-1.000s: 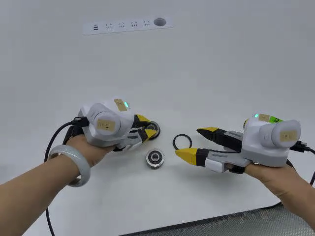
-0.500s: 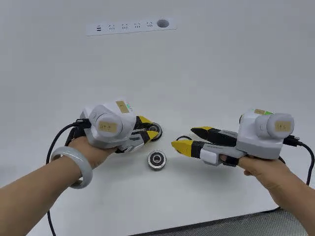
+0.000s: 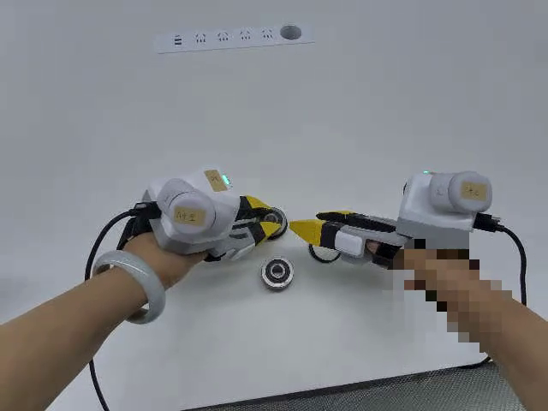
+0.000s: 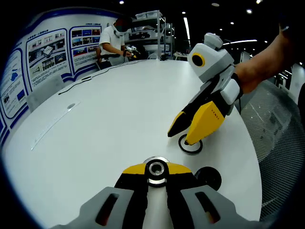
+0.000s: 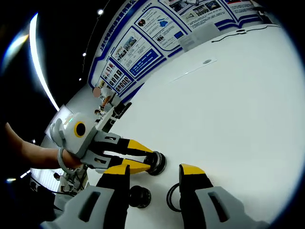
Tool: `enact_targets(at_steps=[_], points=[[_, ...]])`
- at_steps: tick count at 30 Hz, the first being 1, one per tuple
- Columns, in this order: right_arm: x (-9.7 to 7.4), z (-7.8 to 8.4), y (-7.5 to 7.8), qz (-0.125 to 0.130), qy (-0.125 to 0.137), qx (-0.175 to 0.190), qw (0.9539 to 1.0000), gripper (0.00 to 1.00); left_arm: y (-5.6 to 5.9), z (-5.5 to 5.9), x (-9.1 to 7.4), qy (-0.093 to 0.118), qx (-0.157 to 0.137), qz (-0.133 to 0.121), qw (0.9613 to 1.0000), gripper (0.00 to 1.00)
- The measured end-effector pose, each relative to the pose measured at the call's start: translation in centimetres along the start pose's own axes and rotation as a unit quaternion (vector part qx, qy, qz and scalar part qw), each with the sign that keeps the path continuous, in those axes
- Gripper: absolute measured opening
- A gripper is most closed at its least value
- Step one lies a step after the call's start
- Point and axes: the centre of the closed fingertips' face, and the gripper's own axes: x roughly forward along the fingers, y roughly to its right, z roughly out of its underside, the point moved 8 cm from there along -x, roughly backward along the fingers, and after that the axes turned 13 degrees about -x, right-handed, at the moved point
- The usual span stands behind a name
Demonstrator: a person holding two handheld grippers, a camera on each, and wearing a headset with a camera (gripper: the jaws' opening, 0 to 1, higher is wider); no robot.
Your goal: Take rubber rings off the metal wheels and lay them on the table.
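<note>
The open right gripper [image 3: 310, 222] has slid in from 3 o'clock, over the loose rubber ring [image 4: 191, 151] on the table [image 3: 360, 128], toward the wheel [image 4: 156, 170] pinched in the left gripper [image 3: 274, 222], so I think its ring comes off next.

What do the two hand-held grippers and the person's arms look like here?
The left hand-held gripper and right hand-held gripper match: rounded white housings with tan labels and a green light, and black jaws ending in yellow tips. A black cable trails from each. The arms are bare, with no sleeves. The left wrist wears a pale bangle.
</note>
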Motion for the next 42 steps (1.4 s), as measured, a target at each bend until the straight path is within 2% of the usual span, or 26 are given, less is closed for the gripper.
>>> enact_targets(at_steps=[9, 18, 24, 34, 42], points=[[1.7, -0.1, 0.2, -0.010, -0.004, 0.033, 0.9994, 0.40, 0.0, 0.0, 0.0, 0.004, -0.002, 0.001, 1.0000, 0.13], [2.9, -0.2, -0.4, -0.026, -0.011, 0.058, 0.9979, 0.37, 0.0, 0.1, 0.0, 0.007, -0.004, 0.001, 1.0000, 0.13], [3.1, 0.1, -0.2, -0.028, -0.020, 0.069, 0.9971, 0.34, 0.0, 0.1, 0.0, 0.008, -0.006, 0.001, 0.9999, 0.13], [3.4, 0.0, -0.6, -0.043, -0.018, 0.086, 0.9952, 0.32, 0.0, 0.1, 0.0, 0.010, -0.007, 0.002, 0.9999, 0.13], [2.6, -0.2, -0.5, -0.047, -0.012, 0.090, 0.9947, 0.30, 0.0, 0.1, 0.0, 0.011, -0.007, 0.003, 0.9999, 0.13]])
